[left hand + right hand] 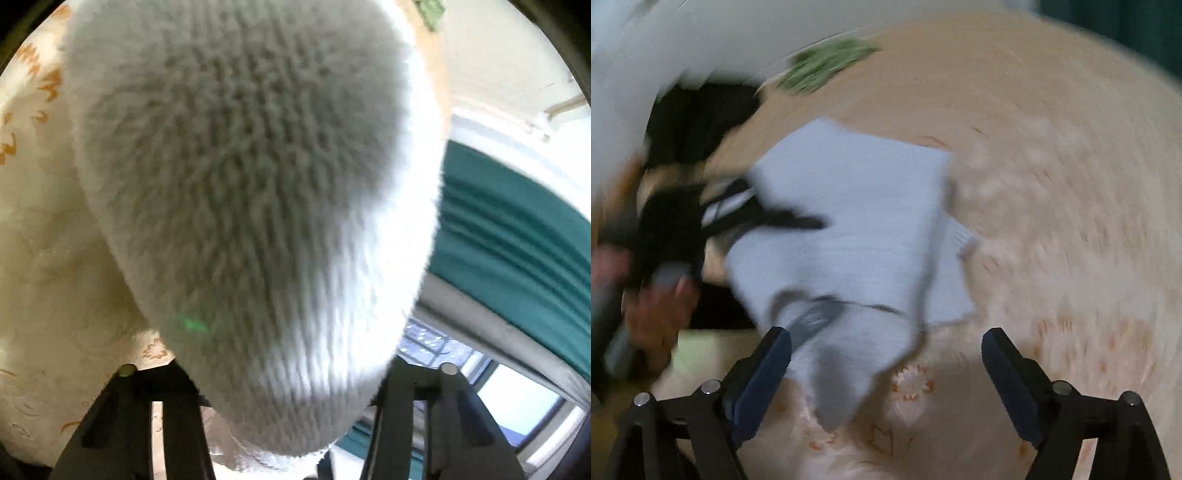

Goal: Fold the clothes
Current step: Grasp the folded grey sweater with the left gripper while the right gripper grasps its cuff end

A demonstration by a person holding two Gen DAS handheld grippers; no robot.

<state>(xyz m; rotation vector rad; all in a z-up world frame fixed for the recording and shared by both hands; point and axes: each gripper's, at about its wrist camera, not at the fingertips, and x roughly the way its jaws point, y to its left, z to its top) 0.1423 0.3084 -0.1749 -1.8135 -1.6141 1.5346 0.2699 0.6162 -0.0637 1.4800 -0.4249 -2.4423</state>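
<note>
Knit fabric, white and fuzzy, a sock [251,206] by its shape, filling most of the left wrist view, hanging right in front of the lens and hiding the left gripper's [284,424] fingertips; cannot tell whether that claw is clamped or apart. Right gripper [886,347] spread wide, holding nothing, above a pale folded garment [849,229] lying flat on the cream floral bedcover [1052,221], heavily blurred. Dark clothing [694,125] beyond at left. Green curtain [517,236] and window [517,398] farther off.
</note>
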